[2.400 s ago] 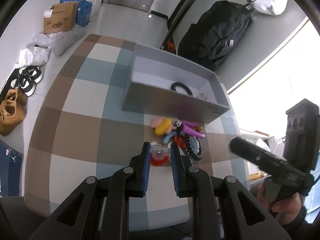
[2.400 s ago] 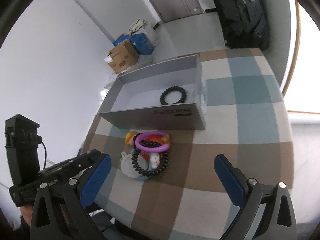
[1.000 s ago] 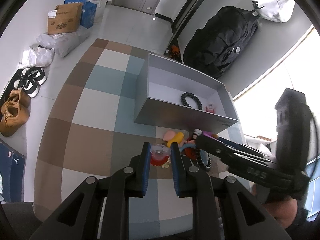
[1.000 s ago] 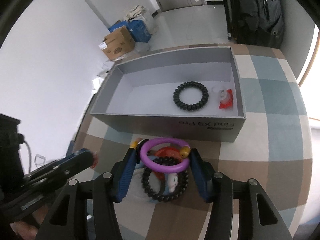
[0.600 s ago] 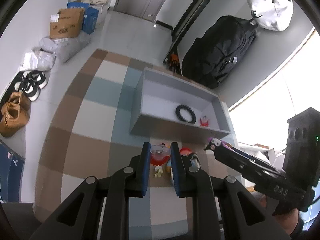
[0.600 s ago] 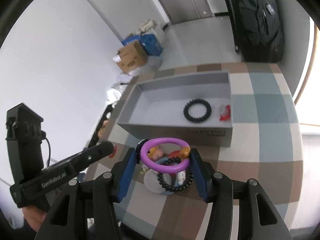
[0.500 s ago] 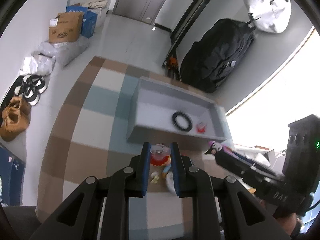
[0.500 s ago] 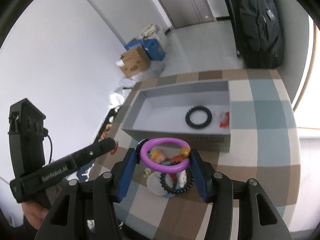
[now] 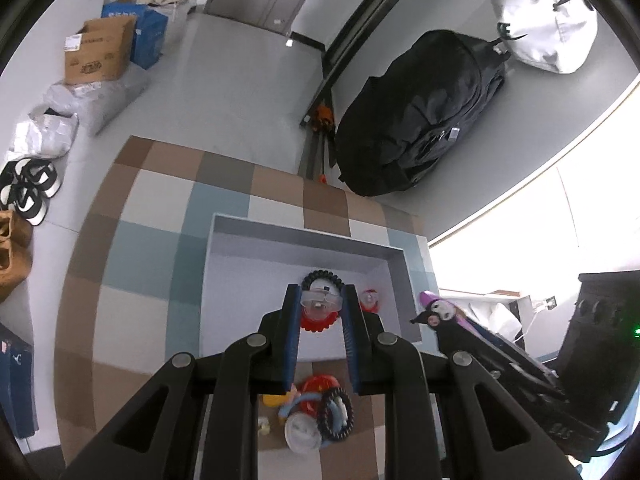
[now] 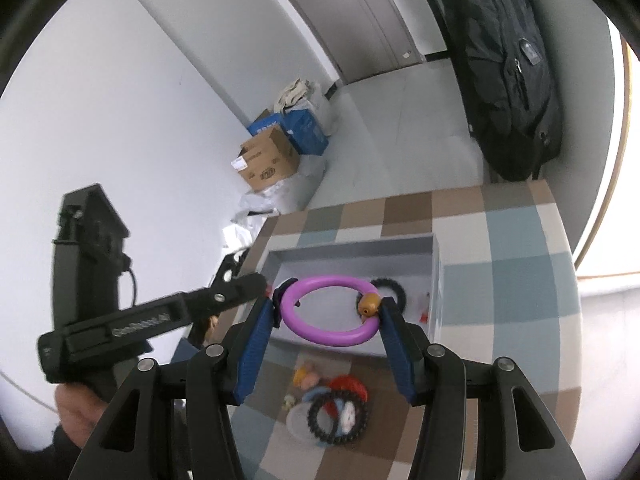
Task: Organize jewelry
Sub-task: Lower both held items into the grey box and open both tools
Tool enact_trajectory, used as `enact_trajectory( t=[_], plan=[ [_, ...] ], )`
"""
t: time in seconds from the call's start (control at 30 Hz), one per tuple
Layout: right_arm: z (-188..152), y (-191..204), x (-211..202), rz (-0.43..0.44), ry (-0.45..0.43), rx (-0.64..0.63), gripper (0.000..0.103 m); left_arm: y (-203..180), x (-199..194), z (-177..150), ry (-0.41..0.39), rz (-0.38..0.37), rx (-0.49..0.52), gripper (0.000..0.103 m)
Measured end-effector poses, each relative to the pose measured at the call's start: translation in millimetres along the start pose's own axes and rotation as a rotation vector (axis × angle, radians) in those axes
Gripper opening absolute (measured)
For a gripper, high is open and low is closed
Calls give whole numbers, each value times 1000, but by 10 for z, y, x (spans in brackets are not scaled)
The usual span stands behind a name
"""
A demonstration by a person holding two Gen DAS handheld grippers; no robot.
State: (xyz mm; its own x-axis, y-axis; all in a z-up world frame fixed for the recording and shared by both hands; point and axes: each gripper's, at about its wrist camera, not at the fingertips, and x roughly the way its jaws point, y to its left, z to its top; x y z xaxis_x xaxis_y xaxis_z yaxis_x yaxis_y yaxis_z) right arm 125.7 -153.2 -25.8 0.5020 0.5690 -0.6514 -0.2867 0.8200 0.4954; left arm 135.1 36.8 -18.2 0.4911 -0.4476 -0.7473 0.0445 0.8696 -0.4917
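My left gripper [image 9: 320, 304] is shut on a small clear and red hair clip [image 9: 318, 312], held high over the grey box [image 9: 224, 280]. My right gripper [image 10: 328, 312] is shut on a purple ring bracelet [image 10: 320, 332] with charms, also raised above the box [image 10: 352, 250]. A black coil hair tie [image 9: 316, 278] and a small red piece [image 9: 370, 300] lie inside the box. A pile of jewelry [image 9: 316, 412] stays on the checkered cloth in front of the box; it also shows in the right wrist view [image 10: 332, 408].
The table has a checkered cloth [image 9: 140, 264]. A black backpack [image 9: 420, 120] leans against the wall behind. Cardboard boxes [image 9: 100, 52] and shoes [image 9: 28, 188] lie on the floor at the left. The right gripper's body [image 9: 520, 372] is close on my right.
Both grippers have risen and moved forward over the box, each carrying its item. The right gripper closed on the purple ring and lifted it off the pile.
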Motion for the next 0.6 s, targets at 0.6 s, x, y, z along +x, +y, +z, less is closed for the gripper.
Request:
enact_trajectory(
  t=[0.6],
  plan=[
    [122, -214, 447, 21, 93, 34, 53, 162, 400, 88, 82, -62, -64, 15]
  ],
)
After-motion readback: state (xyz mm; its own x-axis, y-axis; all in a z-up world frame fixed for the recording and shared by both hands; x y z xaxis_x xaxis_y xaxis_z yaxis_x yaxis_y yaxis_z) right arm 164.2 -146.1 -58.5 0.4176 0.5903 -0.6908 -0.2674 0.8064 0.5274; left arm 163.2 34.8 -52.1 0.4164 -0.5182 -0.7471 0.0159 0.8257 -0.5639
